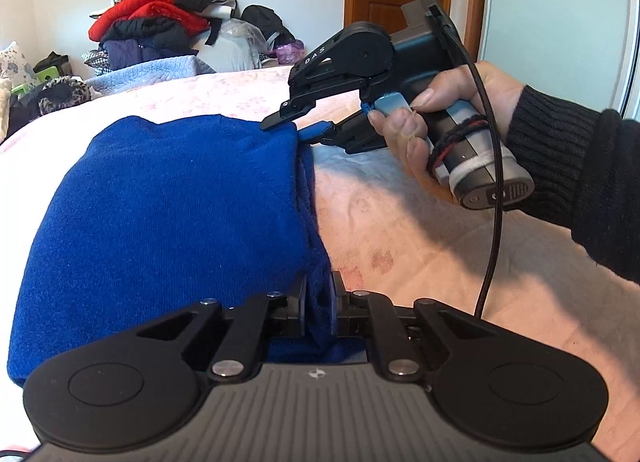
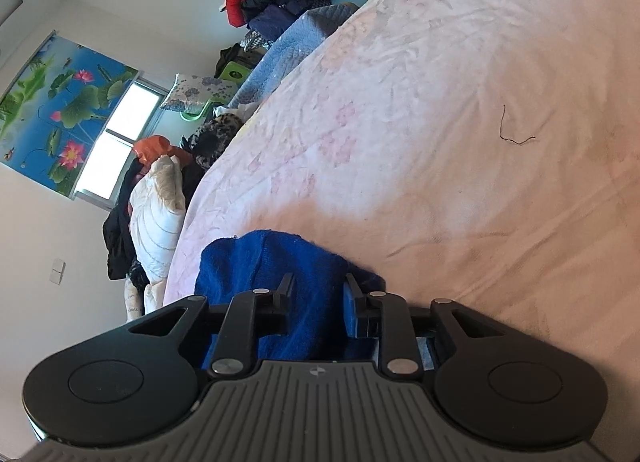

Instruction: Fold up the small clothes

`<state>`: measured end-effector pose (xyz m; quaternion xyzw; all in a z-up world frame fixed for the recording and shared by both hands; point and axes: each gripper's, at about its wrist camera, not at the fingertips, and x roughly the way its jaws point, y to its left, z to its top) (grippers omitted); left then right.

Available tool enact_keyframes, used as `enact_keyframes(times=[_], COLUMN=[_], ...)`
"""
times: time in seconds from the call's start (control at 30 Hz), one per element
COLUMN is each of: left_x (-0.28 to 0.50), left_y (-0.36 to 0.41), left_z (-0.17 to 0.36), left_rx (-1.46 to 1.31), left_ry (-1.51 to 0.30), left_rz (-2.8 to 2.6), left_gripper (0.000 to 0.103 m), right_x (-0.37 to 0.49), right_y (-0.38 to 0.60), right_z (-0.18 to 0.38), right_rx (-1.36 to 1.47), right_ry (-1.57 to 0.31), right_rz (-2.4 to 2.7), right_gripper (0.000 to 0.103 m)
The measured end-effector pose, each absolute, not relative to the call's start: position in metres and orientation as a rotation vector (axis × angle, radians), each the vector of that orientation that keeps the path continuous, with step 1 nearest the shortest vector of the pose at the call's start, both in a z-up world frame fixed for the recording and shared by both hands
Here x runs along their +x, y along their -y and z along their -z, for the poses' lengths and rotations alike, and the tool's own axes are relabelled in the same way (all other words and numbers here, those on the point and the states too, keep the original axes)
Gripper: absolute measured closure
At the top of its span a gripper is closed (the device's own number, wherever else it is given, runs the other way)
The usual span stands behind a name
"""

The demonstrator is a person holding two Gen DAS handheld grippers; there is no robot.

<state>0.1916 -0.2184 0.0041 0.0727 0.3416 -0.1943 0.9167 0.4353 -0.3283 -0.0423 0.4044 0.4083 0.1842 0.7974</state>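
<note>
Your left gripper (image 1: 318,302) is clamped tight on the near edge of the blue sweater (image 1: 168,214), which lies folded on the pink floral bedsheet (image 1: 420,246). Up at one o'clock, your right gripper (image 1: 294,124) sits at the sweater's far corner. From its own camera, blue knit bunches between its partly parted fingers (image 2: 285,290); whether they pinch, I can't tell.

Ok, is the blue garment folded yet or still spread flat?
Folded at least once: the blue garment lies doubled on the bed, with stacked layers showing along its right edge.
</note>
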Motion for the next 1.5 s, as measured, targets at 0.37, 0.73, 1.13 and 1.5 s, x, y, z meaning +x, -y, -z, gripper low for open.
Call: enact_keyframes(times=[0.37, 0.73, 1.13, 1.5], left_x=[0.193, 0.157, 0.188, 0.204], left_y=[0.214, 0.118, -0.014, -0.021], left_z=[-0.004, -0.034, 0.009, 0.021], left_rx=[0.129, -0.106, -0.734, -0.900], left_ry=[-0.735, -0.657, -0.863, -0.908], left_rz=[0.404, 0.346, 0.109, 0.129], left_gripper=[0.094, 0.084, 0.066, 0.069], right_x=[0.435, 0.369, 0.254, 0.263], right_y=[0.328, 0.328, 0.286, 0.278], right_z=[0.037, 0.006, 0.023, 0.023], right_rx=[0.848, 0.803, 0.837, 0.906], right_ry=[-0.880, -0.798, -0.980, -1.038], right_rz=[-0.345, -0.357, -0.460, -0.415], right_gripper=[0.095, 0.055, 0.060, 0.078])
